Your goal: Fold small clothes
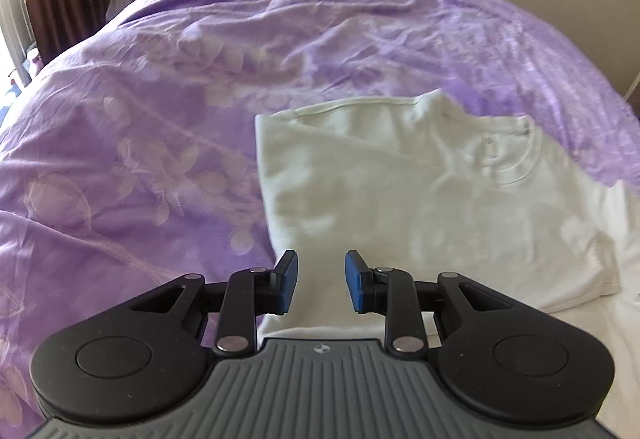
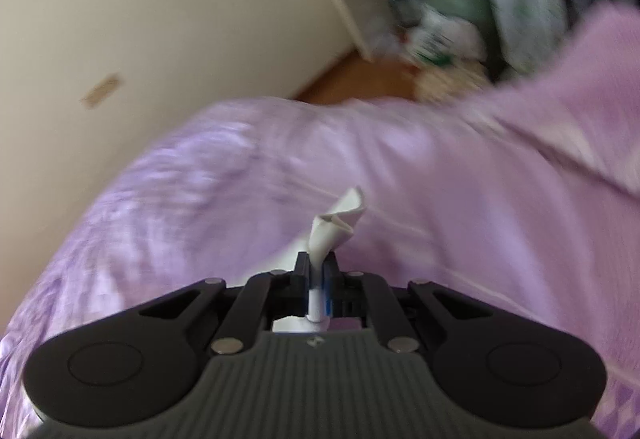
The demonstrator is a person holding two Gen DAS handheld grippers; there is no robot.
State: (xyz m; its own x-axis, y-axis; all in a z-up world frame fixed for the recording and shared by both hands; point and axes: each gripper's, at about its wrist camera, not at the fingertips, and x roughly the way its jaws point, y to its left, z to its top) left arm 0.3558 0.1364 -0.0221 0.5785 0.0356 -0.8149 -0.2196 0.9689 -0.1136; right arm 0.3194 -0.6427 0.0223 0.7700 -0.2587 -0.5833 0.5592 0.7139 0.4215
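The left hand-held gripper hangs over the near edge of the white T-shirt, its blue pads partly apart with nothing pinched. The T-shirt lies partly folded on the purple bedspread, collar away from the gripper. The right hand-held gripper is clamped on a bunched strip of white cloth above the bedspread.

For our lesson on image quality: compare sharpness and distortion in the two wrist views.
Left wrist view: mostly sharp, the white T-shirt slightly soft, the purple bedspread bulging from fisheye. Right wrist view: motion-smeared background, only the right gripper crisp.
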